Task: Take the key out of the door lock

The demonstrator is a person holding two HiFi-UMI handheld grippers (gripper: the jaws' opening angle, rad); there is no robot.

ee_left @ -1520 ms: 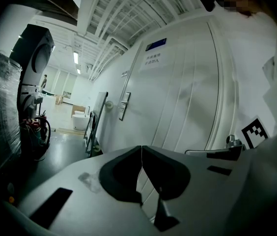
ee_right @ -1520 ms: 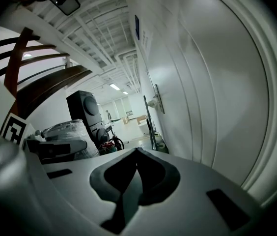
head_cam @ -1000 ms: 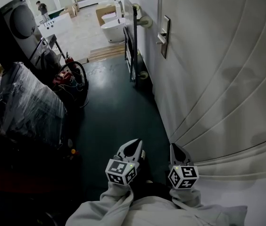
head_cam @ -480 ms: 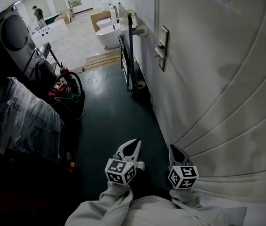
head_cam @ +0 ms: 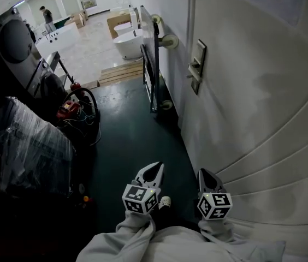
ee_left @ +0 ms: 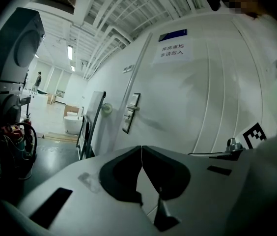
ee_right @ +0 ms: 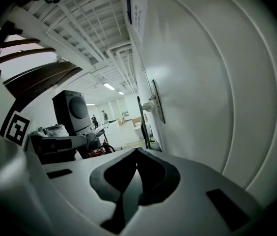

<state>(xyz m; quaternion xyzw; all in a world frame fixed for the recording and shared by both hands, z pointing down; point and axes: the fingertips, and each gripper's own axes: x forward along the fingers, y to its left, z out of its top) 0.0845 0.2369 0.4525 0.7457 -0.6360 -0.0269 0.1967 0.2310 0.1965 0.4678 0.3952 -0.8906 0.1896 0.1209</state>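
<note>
The lock plate [head_cam: 197, 64] with its lever handle sits on the white door [head_cam: 263, 119], further along the wall. Whether a key hangs in it I can't tell; it is too small from here. Both tools are held low and well short of it, side by side over the dark green floor [head_cam: 132, 141]. The left tool [head_cam: 158, 166] has its jaws pressed together with nothing between them. The right tool [head_cam: 202, 173], the one nearer the door, is closed and empty the same way. Pale sleeves [head_cam: 137, 239] run back from both.

A paper notice [ee_left: 174, 50] is stuck to the door above the lock. Past the lock a dark metal frame [head_cam: 154, 64] stands by the wall, and beyond it is a white bathtub [head_cam: 128, 42] on lighter flooring. Across the floor from the door are a bundle wrapped in clear plastic [head_cam: 23, 141], a red-and-black coil [head_cam: 77, 105] and a tall grey machine [head_cam: 12, 42]. A person [head_cam: 47, 16] stands far off at the back.
</note>
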